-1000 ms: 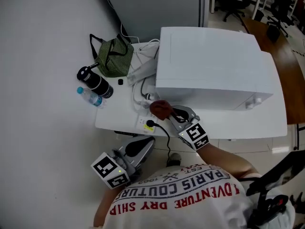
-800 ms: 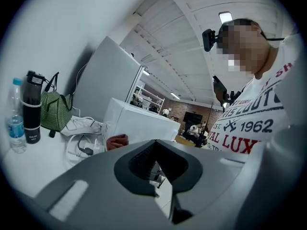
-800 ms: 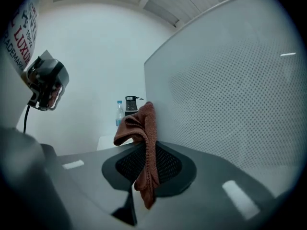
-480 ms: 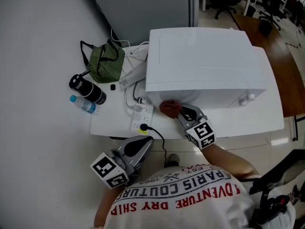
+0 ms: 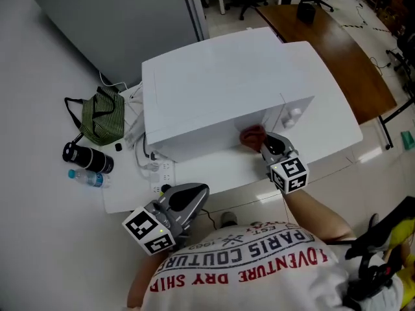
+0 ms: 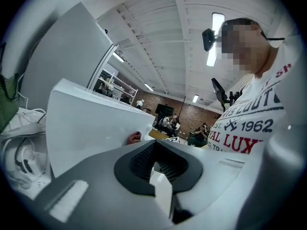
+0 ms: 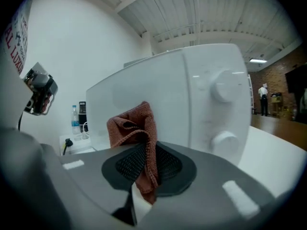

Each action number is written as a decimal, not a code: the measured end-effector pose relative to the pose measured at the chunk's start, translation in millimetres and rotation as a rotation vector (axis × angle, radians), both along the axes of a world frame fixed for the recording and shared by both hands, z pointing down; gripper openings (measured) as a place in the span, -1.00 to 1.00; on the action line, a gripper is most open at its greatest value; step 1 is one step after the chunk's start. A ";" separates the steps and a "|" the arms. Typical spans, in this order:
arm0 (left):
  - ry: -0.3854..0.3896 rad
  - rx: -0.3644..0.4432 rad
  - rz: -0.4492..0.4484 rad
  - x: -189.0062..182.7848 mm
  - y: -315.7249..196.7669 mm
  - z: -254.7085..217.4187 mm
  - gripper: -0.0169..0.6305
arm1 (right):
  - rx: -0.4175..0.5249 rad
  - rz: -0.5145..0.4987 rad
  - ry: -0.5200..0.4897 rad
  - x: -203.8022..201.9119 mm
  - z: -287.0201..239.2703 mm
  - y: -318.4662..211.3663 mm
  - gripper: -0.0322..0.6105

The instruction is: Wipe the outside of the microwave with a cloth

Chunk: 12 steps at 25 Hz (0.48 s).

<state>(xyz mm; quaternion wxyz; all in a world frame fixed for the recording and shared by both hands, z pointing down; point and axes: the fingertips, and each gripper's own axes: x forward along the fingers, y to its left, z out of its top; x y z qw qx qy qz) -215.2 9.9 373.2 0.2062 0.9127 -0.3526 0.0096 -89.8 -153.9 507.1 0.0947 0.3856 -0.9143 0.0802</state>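
Note:
The white microwave (image 5: 220,89) stands on a white table (image 5: 337,141). My right gripper (image 5: 264,142) is shut on a red-brown cloth (image 5: 252,135) and holds it against the microwave's front, just left of the knobs (image 5: 292,114). In the right gripper view the cloth (image 7: 135,131) bunches up between the jaws in front of the door (image 7: 144,95), with two knobs (image 7: 224,87) to the right. My left gripper (image 5: 188,198) hangs below the table's front edge, shut and holding nothing. The left gripper view shows the microwave (image 6: 91,123) side-on.
On the table left of the microwave are a green striped bag (image 5: 104,118), a black flask (image 5: 87,159), a water bottle (image 5: 84,177) and a power strip with cables (image 5: 162,172). A wooden table (image 5: 324,37) stands behind at the right.
My right gripper has carried the cloth rightward along the microwave's front, from its lower left corner to beside the knobs. The left gripper has stayed put.

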 end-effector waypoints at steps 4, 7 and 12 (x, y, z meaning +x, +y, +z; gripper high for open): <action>0.005 0.013 0.038 10.9 -7.7 -7.0 -0.93 | -0.026 0.109 0.004 41.3 4.8 -11.8 -0.76; 0.002 0.024 0.065 15.7 -13.2 -11.5 -0.93 | -0.035 0.142 0.007 52.3 5.6 -15.4 -0.76; 0.006 0.033 0.093 15.2 -18.5 -11.5 -0.93 | -0.053 0.113 -0.018 54.8 2.4 0.1 -0.76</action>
